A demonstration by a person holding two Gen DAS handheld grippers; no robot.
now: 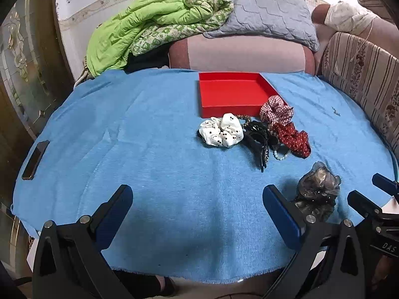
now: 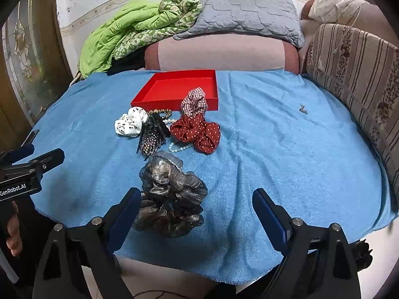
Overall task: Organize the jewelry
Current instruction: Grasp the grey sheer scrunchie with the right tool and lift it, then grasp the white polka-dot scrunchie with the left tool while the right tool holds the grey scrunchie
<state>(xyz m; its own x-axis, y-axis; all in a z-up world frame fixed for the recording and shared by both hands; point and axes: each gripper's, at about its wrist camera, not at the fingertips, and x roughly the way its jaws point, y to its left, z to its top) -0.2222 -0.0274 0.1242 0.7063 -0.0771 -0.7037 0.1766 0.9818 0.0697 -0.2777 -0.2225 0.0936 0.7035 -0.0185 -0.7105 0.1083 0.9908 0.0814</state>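
Where the frayed near hem of the blue terry cloth [image 2: 249, 154] drops off the tabletop, both pairs of tongs stand spread wide and released: the left tongs [image 1: 198, 214] over bare cloth, the right tongs [image 2: 197, 214] with a crinkled grey-brown sheer scrunchie [image 2: 169, 199] lying beside the left finger, whether touching is unclear. Farther on, a tangled heap: a black studded hair clip [image 2: 152, 134], a pale bead bracelet [image 2: 178, 147] half buried, a red white-dotted scrunchie [image 2: 197, 132], a white black-dotted scrunchie [image 2: 131, 123], a red gingham scrunchie [image 2: 194, 102] leaning on the shallow red cardboard tray [image 2: 172, 89]. Beyond, a green quilted blanket [image 2: 129, 32] and grey pillow [image 2: 242, 12].
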